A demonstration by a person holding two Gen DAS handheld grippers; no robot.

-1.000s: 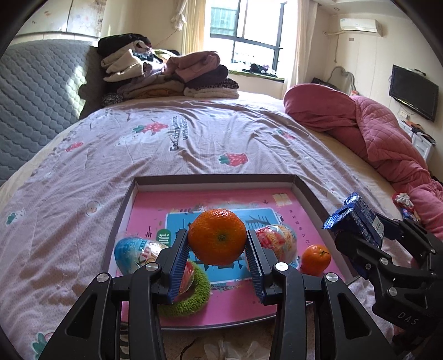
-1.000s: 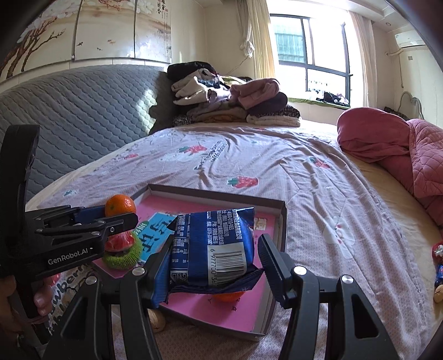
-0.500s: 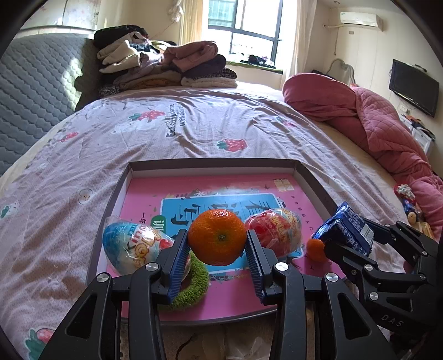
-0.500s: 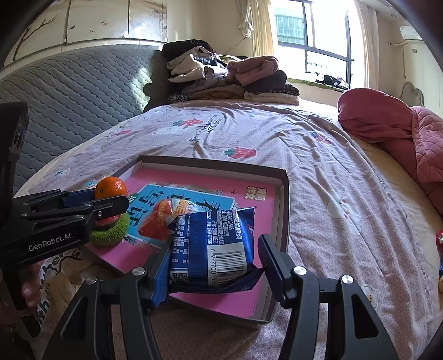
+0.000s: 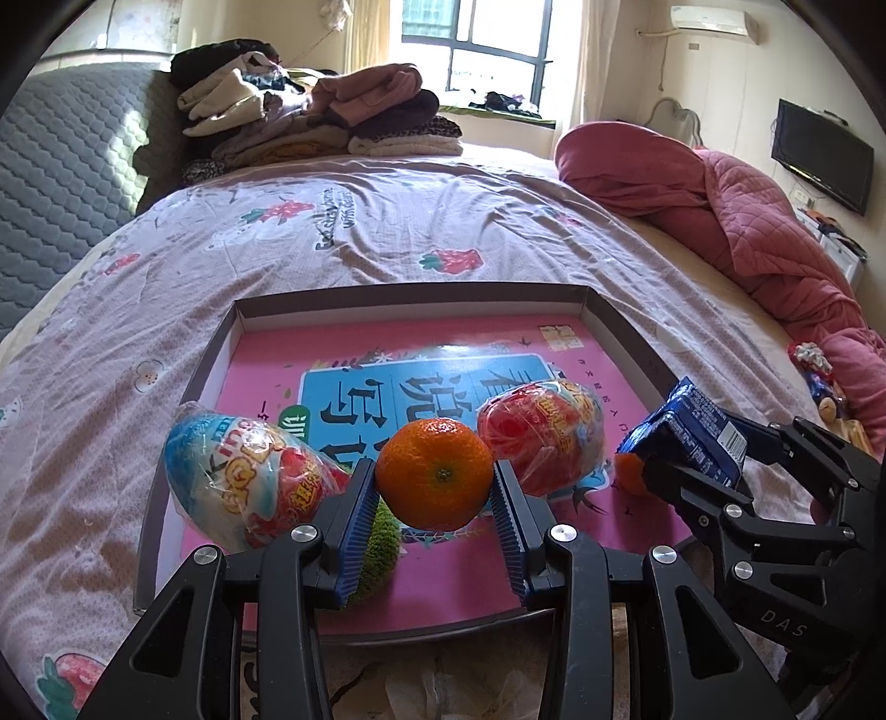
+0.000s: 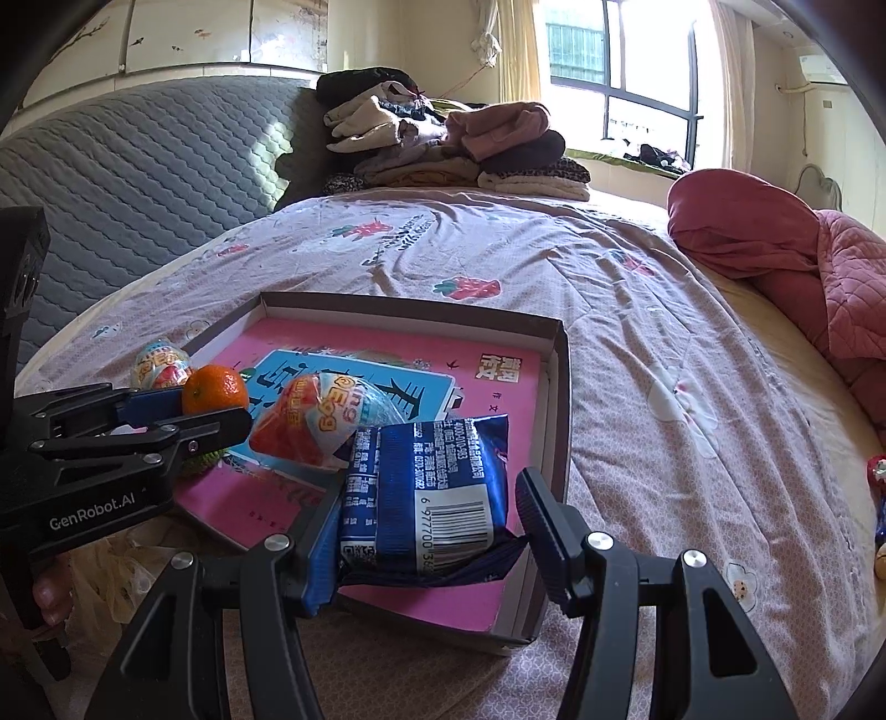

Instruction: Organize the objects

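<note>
- Orange peel fills the gap between my left fingers (image 5: 434, 487): they are clamped on a mandarin (image 5: 434, 481), one ribbed blue pad pressed to each side of it.
- Blue foil sits in my right fingers (image 6: 429, 520), which pinch a snack packet (image 6: 423, 495) from both sides, barcode facing the camera.
- Compared with a second ago, both hands have sunk toward the tray (image 5: 216, 354); in the left wrist view the tray has climbed from the lower middle of the frame to its centre, and the grip on each item is unchanged.
- I judge this as the lowering before release: both items hang over the near end of the tray, not yet resting on it.
- Already in the tray, seen in the left wrist view: a blue-and-white wrapped egg (image 5: 243, 476) at lower left, a red wrapped egg (image 5: 540, 437) right of centre, a green knitted ring (image 5: 379, 548) behind my left pad, and a second small mandarin (image 5: 628, 473) mostly hidden by the packet.
- Under the tray lies a bed (image 5: 387, 243) with a pale strawberry-print sheet, soft and creased.
- Farther out: folded clothes (image 5: 310, 116) at upper left, a pink quilt (image 5: 720, 210) at right, a window (image 5: 476, 44) at top, a wall television (image 5: 819, 155) at far right.
</note>
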